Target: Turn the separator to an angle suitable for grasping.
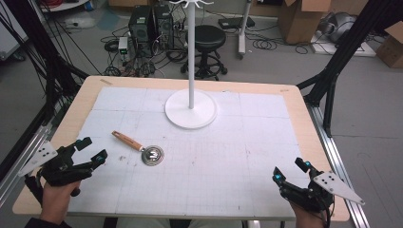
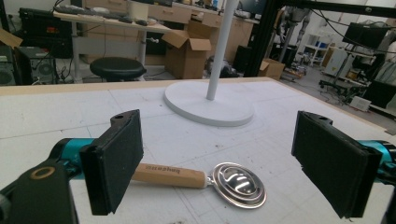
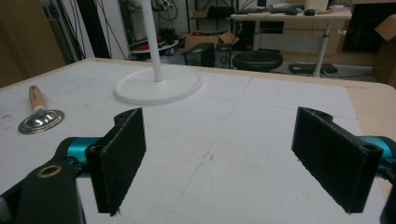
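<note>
A wooden-handled metal whisk lies flat on the white mat, left of centre, nearer than the white stand base. The left gripper hovers near its left, jaws spread, empty. The right gripper sits at the near right corner, likewise agape.

1. High view: above near edge of table, looking forward and down.
2. Gripper views: low, close to tabletop, facing far edge.
3. All share white stand.
</note>
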Demonstrator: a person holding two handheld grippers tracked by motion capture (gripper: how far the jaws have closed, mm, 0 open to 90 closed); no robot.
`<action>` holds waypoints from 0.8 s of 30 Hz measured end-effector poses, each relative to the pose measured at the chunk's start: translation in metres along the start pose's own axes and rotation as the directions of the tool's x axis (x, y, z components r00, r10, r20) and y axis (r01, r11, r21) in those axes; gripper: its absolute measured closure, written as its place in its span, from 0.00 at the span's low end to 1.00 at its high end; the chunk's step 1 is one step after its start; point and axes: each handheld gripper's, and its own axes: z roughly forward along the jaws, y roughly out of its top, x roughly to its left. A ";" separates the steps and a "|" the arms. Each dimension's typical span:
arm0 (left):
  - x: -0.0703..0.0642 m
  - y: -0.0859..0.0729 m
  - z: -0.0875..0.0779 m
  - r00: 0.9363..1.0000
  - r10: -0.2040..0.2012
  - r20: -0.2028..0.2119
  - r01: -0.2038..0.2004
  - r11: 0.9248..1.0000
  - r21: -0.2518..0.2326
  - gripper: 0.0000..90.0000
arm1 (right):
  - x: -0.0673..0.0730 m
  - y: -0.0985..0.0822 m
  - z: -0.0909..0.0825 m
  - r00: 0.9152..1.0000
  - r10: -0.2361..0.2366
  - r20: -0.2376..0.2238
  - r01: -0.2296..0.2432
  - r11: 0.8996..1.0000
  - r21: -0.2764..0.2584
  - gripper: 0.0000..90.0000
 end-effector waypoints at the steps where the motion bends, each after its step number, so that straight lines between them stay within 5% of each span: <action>1: 0.000 0.000 0.000 1.000 -0.004 -0.002 0.004 1.000 -0.002 0.19 | 0.000 0.000 0.000 1.000 0.000 0.000 0.000 1.000 -0.001 0.18; 9: 0.003 -0.001 0.002 1.000 -0.024 -0.007 0.024 1.000 -0.002 0.19 | -0.002 -0.001 -0.002 1.000 0.014 0.003 -0.014 1.000 -0.002 0.18; 15: 0.008 -0.005 0.009 0.999 -0.037 -0.029 0.038 0.998 0.041 0.20 | -0.004 -0.002 -0.004 1.000 0.029 0.005 -0.028 1.000 -0.005 0.18; 19: 0.014 -0.006 0.010 0.998 -0.059 0.006 0.059 0.997 0.058 0.37 | -0.002 -0.001 -0.004 1.000 0.019 0.004 -0.019 1.000 -0.010 0.18; 21: 0.020 -0.008 0.011 0.999 -0.041 0.018 0.039 0.996 0.086 0.69 | -0.001 -0.001 -0.004 1.000 0.014 0.005 -0.014 1.000 -0.010 0.18; 24: 0.023 -0.010 0.015 0.999 -0.012 -0.030 0.016 0.989 0.147 0.93 | 0.000 -0.001 -0.002 1.000 0.010 0.003 -0.010 1.000 0.000 0.18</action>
